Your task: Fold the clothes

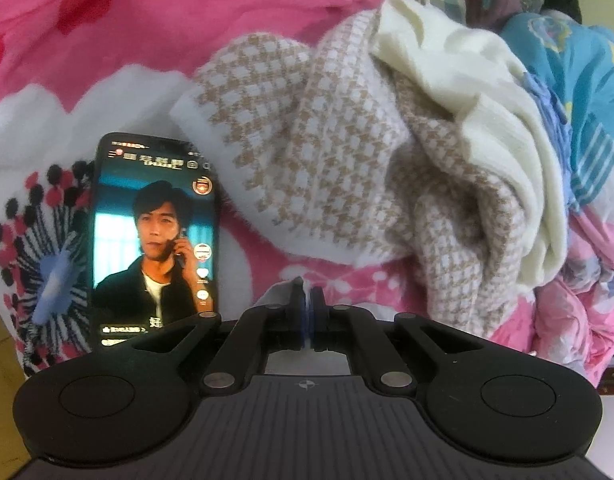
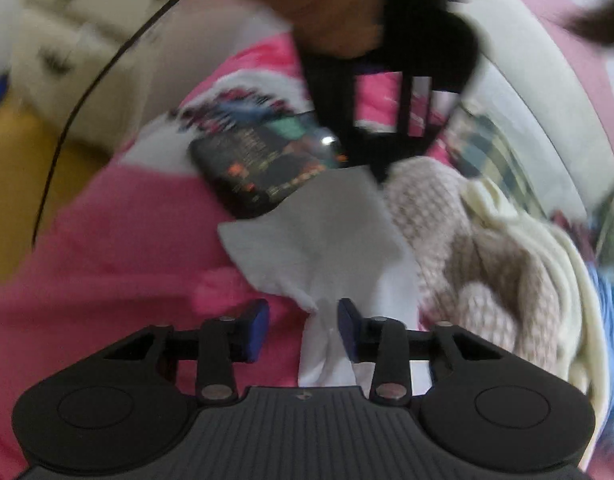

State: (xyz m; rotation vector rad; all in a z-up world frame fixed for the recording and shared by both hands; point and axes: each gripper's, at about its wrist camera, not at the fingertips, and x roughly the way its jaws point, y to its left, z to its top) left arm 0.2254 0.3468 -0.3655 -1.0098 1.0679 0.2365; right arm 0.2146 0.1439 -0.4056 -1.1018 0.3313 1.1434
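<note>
Left gripper (image 1: 307, 294): jaws pressed together, with a thin white edge of fabric pinched between the blue pads. It is held low over the pink floral bedspread (image 1: 187, 20) and points forward across it, level with the bed surface.

Right gripper (image 2: 303, 312): jaws stand apart, moderately wide. A white cloth (image 2: 327, 232) runs between the fingers and lies against the inner face of the one on the right of the view; the other finger is clear of it. This view is motion-blurred. The tool is angled down towards the bed. The other gripper's black frame shows at the cloth's far edge.

Clothes: a beige-and-white houndstooth knit garment (image 1: 327, 152) lies crumpled on the bedspread ahead of the left gripper, with a cream knit garment (image 1: 467, 92) heaped on top of it towards the right.

A smartphone (image 1: 155, 240) lies face up, screen lit, just beside the houndstooth garment's left edge.
</note>
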